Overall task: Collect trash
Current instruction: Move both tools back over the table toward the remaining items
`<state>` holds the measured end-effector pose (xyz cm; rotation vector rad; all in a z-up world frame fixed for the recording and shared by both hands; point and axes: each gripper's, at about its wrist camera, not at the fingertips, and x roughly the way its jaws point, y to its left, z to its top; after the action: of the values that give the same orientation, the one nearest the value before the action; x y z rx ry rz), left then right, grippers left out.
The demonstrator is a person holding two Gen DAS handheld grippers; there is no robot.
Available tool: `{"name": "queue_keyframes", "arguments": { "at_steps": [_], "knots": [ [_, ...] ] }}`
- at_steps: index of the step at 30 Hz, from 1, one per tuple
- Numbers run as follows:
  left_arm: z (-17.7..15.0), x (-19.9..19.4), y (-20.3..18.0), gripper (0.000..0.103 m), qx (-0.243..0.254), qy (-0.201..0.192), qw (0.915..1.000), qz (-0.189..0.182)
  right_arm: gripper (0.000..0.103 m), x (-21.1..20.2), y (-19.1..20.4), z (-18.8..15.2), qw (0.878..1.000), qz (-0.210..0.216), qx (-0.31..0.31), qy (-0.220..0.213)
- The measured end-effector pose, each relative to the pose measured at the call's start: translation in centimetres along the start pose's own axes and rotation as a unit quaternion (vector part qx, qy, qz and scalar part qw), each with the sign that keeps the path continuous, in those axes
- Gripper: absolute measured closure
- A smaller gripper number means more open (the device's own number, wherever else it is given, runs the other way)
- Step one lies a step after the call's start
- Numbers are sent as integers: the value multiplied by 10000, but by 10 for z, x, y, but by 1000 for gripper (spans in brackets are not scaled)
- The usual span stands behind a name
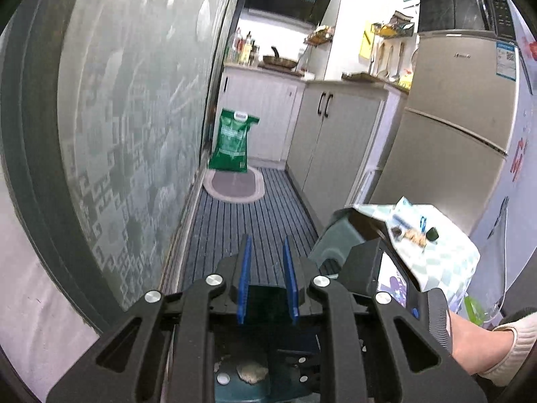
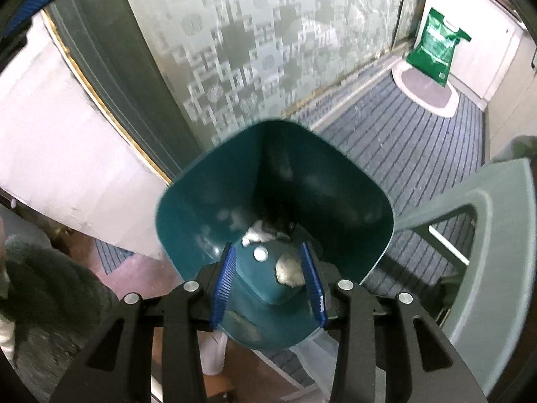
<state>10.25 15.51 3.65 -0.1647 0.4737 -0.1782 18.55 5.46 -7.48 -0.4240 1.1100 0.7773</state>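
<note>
In the right wrist view my right gripper [image 2: 271, 278] is shut on the handle of a teal dustpan [image 2: 214, 194], held above the floor. White crumpled trash [image 2: 258, 233] and dark debris lie in the pan's throat, and another white wad [image 2: 289, 272] sits on the handle between my fingers. In the left wrist view my left gripper [image 1: 267, 262] is open and empty above the striped floor mat [image 1: 241, 228]. The dustpan handle with a wad shows below it [image 1: 250, 374].
A frosted sliding glass door [image 1: 134, 100] runs along the left. Kitchen cabinets [image 1: 335, 134] and a fridge [image 1: 453, 127] line the right. A green bag [image 1: 231, 141] stands on an oval mat at the far end. A grey plastic stool [image 2: 486, 235] stands to the right.
</note>
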Motion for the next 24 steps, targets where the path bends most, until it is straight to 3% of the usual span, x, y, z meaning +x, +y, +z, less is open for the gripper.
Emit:
{"name": "queue_keyframes", "arguments": {
  "at_steps": [6,12,22,24],
  "knots": [
    [11,-12,-4,75,-85,-357,9993,-97,63,-37,1,6,9989,-46,-77,-464],
    [18,-12,-16,65,23,-449,9989,-124,63,-83,-15,10,9943,-97,42,-1058],
    [21,9,-43,62,148,-283,9989,-347,60,-144,-66,0,9839,-561,409,-1646],
    [22,16,-54,61,219,-208,9986,-430,54,-156,-76,-4,9824,-661,432,-1694]
  ]
}}
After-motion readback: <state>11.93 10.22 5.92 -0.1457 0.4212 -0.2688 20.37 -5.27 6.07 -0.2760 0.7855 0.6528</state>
